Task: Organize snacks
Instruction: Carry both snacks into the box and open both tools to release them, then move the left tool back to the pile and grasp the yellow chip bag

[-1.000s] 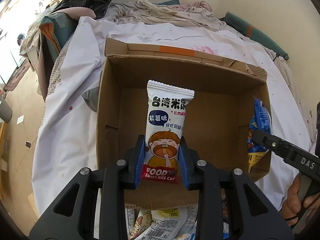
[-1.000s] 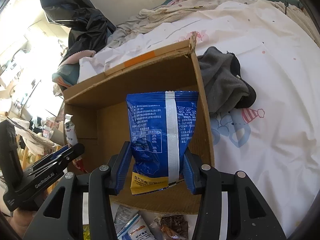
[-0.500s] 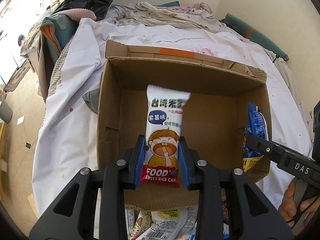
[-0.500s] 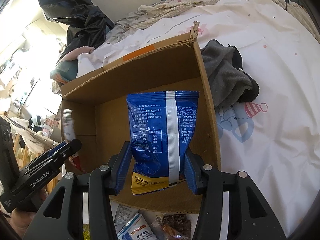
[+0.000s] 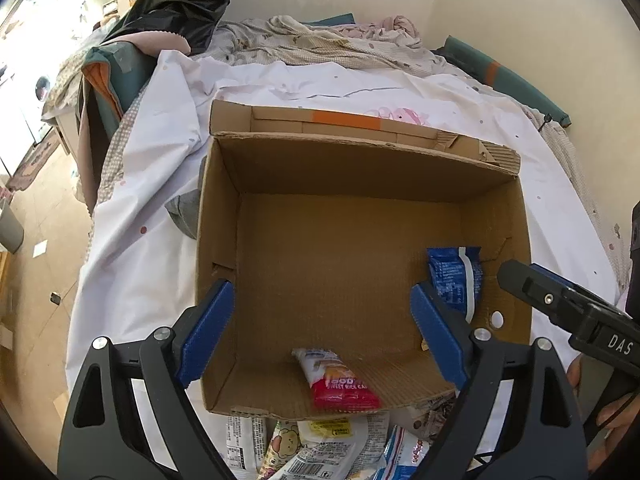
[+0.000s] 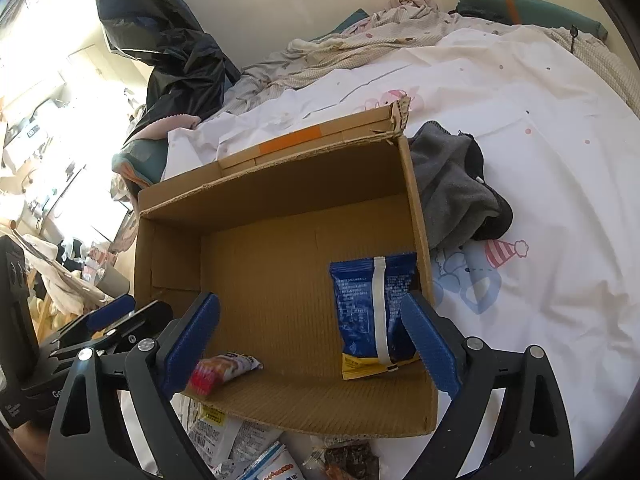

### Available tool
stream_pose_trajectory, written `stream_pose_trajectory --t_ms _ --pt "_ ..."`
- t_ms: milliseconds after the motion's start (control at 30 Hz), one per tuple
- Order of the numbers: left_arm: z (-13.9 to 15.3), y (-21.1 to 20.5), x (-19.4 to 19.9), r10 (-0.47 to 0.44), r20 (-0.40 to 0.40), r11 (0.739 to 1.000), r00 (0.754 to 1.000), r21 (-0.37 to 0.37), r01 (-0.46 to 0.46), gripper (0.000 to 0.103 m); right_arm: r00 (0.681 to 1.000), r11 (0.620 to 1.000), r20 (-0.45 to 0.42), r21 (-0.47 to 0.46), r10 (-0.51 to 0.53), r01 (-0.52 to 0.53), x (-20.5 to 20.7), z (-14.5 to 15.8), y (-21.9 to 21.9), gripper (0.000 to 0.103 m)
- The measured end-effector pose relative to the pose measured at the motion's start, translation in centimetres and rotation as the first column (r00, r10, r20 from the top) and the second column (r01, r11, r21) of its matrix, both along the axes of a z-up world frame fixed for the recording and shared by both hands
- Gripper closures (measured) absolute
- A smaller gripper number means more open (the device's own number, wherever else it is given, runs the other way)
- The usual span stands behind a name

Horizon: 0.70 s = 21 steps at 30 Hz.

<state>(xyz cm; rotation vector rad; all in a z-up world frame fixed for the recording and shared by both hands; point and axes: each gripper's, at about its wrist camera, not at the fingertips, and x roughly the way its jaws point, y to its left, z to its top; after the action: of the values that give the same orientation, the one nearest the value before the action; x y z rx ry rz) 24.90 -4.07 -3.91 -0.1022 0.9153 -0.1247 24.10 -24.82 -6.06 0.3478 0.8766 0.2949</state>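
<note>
Now both the left gripper (image 5: 322,324) and right gripper (image 6: 310,340) gape wide, holding nothing.

The cardboard box (image 5: 224,208) sits open-topped, its walls upright and a strip of orange tape on its far flap. Inside the box, a white rice-cake packet (image 5: 338,378) with a red lower end lies flat on the floor against the near wall. A blue snack bag (image 6: 370,312) with a white back seam and yellow bottom edge lies by the box's right wall.
</note>
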Motion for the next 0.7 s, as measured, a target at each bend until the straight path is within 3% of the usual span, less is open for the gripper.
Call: stream_pose_trajectory --t_ms 133,300,500,700 --pt "0.1 0.3 -0.1 0.012 0.000 1.000 1.000 -0.006 -0.012 0.016 1.000 1.000 0.014 -0.002 -0.002 0.002 -0.1 0.4 0.0 0.009" --pt "0.8 0.8 -0.8 0.066 0.033 0.997 0.997 0.045 -0.067 0.016 0.997 0.997 0.052 -0.053 -0.054 0.057 -0.9 1.5 -0.3 0.009" --pt "1.9 1.4 -2.3 0.054 0.071 0.996 0.996 0.064 -0.058 0.016 0.996 0.989 0.062 -0.124 -0.070 0.077 -2.3 1.9 0.1 0.008" --pt "2.7 1.9 -3.9 0.043 0.093 0.993 0.995 0.102 -0.053 0.016 0.997 0.996 0.038 -0.068 -0.060 0.062 -4.1 2.4 -0.8 0.000"
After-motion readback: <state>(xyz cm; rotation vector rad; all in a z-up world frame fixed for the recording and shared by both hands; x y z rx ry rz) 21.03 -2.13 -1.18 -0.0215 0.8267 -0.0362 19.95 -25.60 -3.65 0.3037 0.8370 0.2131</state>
